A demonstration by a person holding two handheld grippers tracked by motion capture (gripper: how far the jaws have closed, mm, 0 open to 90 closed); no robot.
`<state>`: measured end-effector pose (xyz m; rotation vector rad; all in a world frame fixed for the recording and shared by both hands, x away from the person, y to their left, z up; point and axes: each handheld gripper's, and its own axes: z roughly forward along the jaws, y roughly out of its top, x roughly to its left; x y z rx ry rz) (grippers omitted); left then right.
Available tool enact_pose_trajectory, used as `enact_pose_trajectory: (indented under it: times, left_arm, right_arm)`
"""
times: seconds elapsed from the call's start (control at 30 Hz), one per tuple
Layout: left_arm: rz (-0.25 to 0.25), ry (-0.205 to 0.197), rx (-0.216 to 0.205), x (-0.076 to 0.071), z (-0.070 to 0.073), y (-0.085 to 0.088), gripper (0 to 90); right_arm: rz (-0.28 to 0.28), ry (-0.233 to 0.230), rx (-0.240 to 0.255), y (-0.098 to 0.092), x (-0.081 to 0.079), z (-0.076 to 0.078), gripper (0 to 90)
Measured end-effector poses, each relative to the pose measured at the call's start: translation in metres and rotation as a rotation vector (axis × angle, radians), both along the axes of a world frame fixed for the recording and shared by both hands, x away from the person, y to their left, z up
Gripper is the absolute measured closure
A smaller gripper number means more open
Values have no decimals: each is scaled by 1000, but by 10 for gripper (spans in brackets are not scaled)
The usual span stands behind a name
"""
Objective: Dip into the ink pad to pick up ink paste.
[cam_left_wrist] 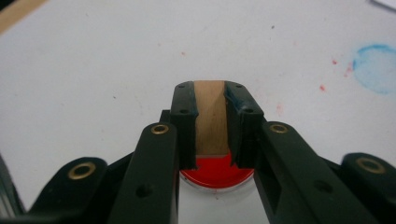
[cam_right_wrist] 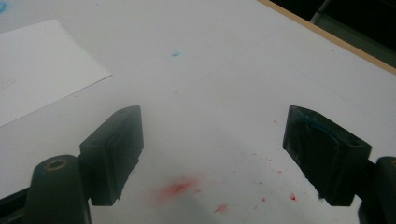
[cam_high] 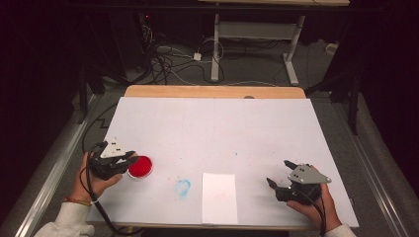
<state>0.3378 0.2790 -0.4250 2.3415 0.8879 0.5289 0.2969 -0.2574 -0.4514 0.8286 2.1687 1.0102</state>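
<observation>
My left gripper (cam_high: 129,159) is at the table's left front, shut on a small upright wooden block (cam_left_wrist: 211,119) that fills the gap between its jaws. Just under the block lies a round red ink dish (cam_high: 142,167), its red surface (cam_left_wrist: 217,171) showing below the jaw tips; whether the block touches it I cannot tell. At the right front my right gripper (cam_high: 278,173) rests low over the white surface, open, with nothing between its fingers (cam_right_wrist: 116,149). A white sheet of paper (cam_high: 219,197) lies at the front edge between the two hands.
A blue ring-shaped smudge (cam_high: 182,187) marks the white table cover (cam_high: 212,128) left of the paper. Red ink specks (cam_right_wrist: 180,188) lie under the right gripper. The table's wooden far edge (cam_high: 212,91) borders a floor with cables and desk legs.
</observation>
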Motion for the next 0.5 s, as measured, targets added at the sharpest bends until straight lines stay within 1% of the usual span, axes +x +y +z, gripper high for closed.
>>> enact_pose_trajectory:
  times: [0.17,0.23,0.3,0.33,0.37,0.43,0.5]
  left_arm:
    - [-7,49,25,6,-13,-3,738]
    - [-13,65,20,8,-17,-5,739]
    - [-20,81,23,9,-21,-7,738]
    - [-28,91,12,10,-23,-7,738]
    - [-33,100,14,11,-25,-8,738]
    - [-28,103,29,12,-28,-10,738]
    - [-24,110,19,13,-28,-10,738]
  right_arm:
    - [3,1,-9,0,-1,-1,203]
    - [1,1,-6,-1,-1,-1,203]
    - [-4,-6,-15,-1,-2,-1,203]
    - [-4,-8,-15,-1,-2,0,203]
    - [-4,-9,-15,-1,-2,0,203]
    - [-1,-8,-21,-1,-2,-1,203]
    - [0,-9,-24,-1,-2,-1,203]
